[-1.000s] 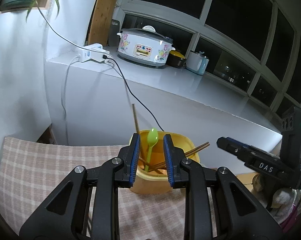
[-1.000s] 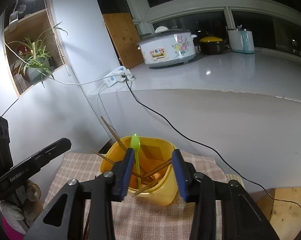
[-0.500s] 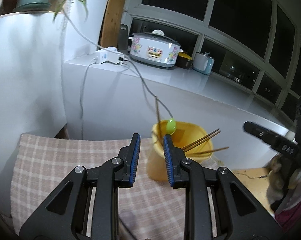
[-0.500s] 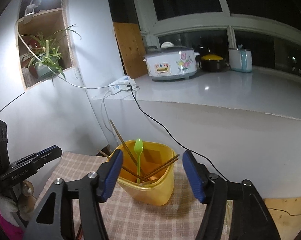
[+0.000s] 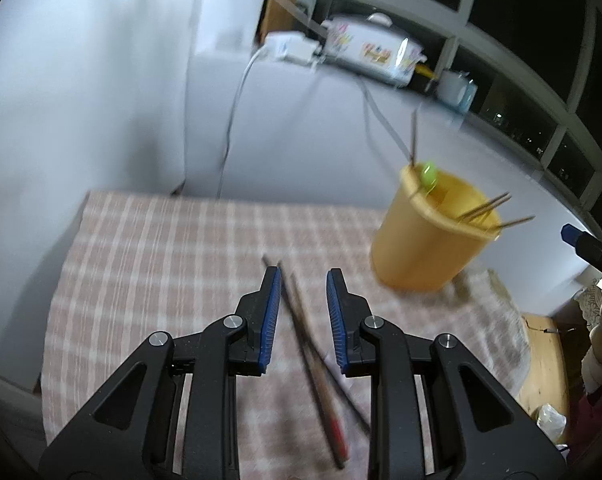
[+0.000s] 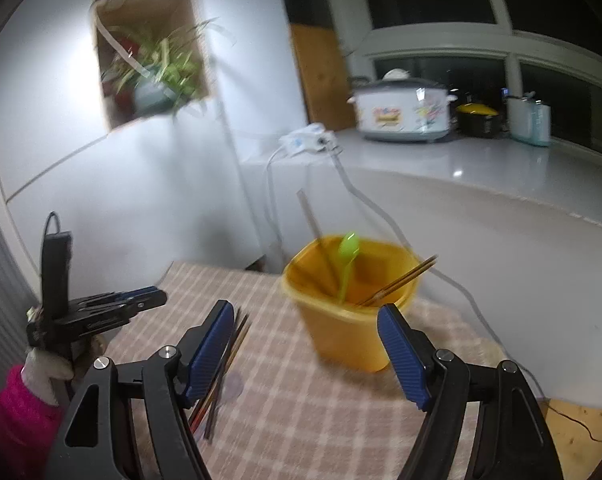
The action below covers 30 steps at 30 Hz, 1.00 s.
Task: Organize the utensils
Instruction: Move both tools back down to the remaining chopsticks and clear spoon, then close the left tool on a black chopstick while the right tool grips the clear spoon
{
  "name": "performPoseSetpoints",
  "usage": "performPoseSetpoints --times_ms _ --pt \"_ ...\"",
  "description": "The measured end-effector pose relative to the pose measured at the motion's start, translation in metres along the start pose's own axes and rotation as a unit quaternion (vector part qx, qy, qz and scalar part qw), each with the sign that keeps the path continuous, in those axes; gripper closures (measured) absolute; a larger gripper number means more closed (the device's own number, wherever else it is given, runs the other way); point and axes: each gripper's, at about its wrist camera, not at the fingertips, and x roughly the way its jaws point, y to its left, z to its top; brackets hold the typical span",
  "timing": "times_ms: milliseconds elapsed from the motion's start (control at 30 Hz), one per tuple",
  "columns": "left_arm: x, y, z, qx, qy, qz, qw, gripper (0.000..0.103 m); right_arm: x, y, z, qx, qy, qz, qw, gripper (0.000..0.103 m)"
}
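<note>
Left gripper [image 5: 301, 276]: blue-padded jaws stand a little apart over the checked cloth, nothing pinched; the loose chopsticks [image 5: 309, 344] lie on the cloth in the gap below, and I cannot tell whether the pads touch them.
Right gripper [image 6: 305, 312]: jaws wide and have just been opening, nothing between the pads; the tub sits beyond them, seen through the gap.
Only the left wrist view shows: the loose chopsticks run from the jaw tips back under the gripper, one with a reddish end near the bottom edge; the right gripper's blue tip pokes in at the far right.
Only the right wrist view shows: the left gripper [image 6: 157, 298] side-on at the left, held by a hand [image 6: 47, 364] in a pale glove with a pink sleeve [image 6: 13, 412]; a potted plant [image 6: 161, 68] in a wall niche under a bright lamp.
Yellow tub [image 5: 429, 240]: upright on the cloth, holding a green spoon [image 6: 347, 256] and several chopsticks that lean out over the rim.
Surface: pink-and-white checked cloth [image 5: 161, 248] over a table, with bare wood showing at the right edge.
Room: white ledge behind, carrying a flowered cooker [image 6: 401, 112], a white power strip [image 6: 305, 140] with cables trailing down, a yellow-lidded pot and a pale jug; dark windows above. Both views are motion-blurred.
</note>
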Motion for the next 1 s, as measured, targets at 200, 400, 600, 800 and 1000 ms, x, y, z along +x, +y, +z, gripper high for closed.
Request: performPoseSetpoints --times_ms 200,400,600,800,1000 --pt "0.010 0.022 -0.032 -0.019 0.034 0.005 0.9992 0.080 0.037 0.022 -0.016 -0.017 0.062 0.034 0.997 0.051" --pt "0.018 0.030 -0.051 -0.029 0.056 0.003 0.9980 0.080 0.080 0.042 -0.025 -0.025 0.116 0.066 0.991 0.061" --pt "0.025 0.031 -0.064 -0.032 0.074 -0.005 0.9968 0.080 0.130 0.063 -0.037 -0.042 0.178 0.084 0.980 0.068" --pt "0.033 0.029 -0.070 -0.031 0.086 -0.014 0.9957 0.080 0.170 0.064 -0.056 -0.040 0.226 0.077 0.970 0.074" --pt "0.052 0.031 -0.060 -0.050 0.101 -0.028 0.9932 0.080 0.190 0.047 -0.075 0.012 0.249 0.093 0.964 0.074"
